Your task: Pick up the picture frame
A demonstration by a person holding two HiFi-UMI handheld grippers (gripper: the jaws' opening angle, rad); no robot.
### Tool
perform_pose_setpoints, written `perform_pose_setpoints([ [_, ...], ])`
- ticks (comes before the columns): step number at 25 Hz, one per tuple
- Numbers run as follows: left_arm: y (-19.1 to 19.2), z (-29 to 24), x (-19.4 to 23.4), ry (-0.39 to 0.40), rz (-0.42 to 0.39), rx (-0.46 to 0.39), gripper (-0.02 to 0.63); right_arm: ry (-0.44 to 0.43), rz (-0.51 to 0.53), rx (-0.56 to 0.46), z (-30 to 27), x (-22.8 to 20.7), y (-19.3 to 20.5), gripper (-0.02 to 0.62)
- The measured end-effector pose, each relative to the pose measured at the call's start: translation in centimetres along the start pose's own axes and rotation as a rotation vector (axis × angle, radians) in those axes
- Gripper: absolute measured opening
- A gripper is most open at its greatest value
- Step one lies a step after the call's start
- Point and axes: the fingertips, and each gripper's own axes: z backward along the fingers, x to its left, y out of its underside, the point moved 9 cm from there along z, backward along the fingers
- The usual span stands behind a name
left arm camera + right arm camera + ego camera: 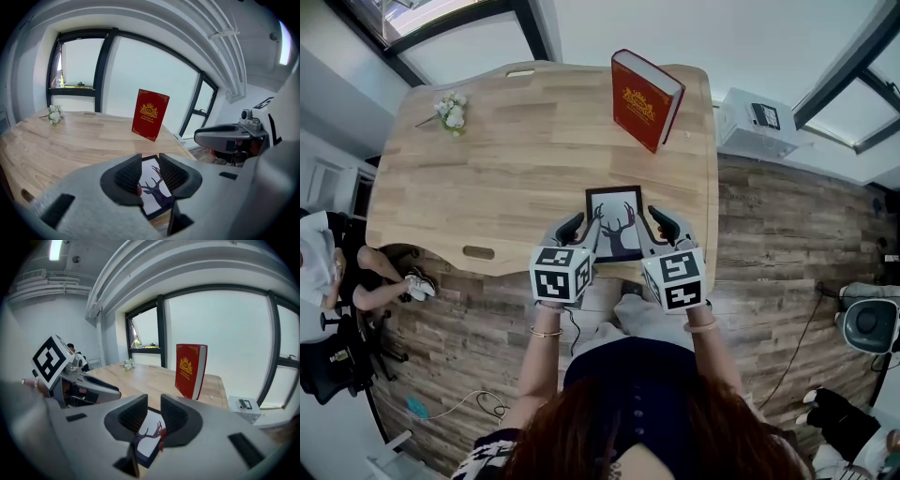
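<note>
The picture frame (615, 223) is black-edged with a dark deer silhouette on white. It lies flat on the wooden table (487, 187) close to the near edge. My left gripper (584, 225) sits at the frame's left side and my right gripper (654, 225) at its right side. Both point away from me and slightly down. In the left gripper view the jaws (150, 171) stand apart, and the frame (157, 190) shows through the gap, beyond them. The right gripper view shows the same: parted jaws (153, 413) with the frame (147, 439) below. Nothing is pinched by either.
A red hardback book (645, 98) stands upright at the table's far right. A small bunch of white flowers (451, 111) lies far left. A white box (757, 122) sits beyond the right edge. A seated person (328, 272) is at the left.
</note>
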Motion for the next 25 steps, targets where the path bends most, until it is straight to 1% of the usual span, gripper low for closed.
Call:
perform_pose_setpoints([
  [9,2.2,-2.1,1.5,-0.026,0.039,0.080,0.120,-0.009,-0.002,0.086,-2.0,-0.7,1.8,0.098],
  [18,4.2,-4.0,2.7,-0.025,0.086,0.152,0.127,-0.017,-0.012,0.157,-4.0,-1.3,4.0,0.104],
  [25,5.5,-5.0,3.6,-0.031,0.126,0.191,0.129,-0.031,-0.045,0.207,-5.5,-1.7,5.5,0.107],
])
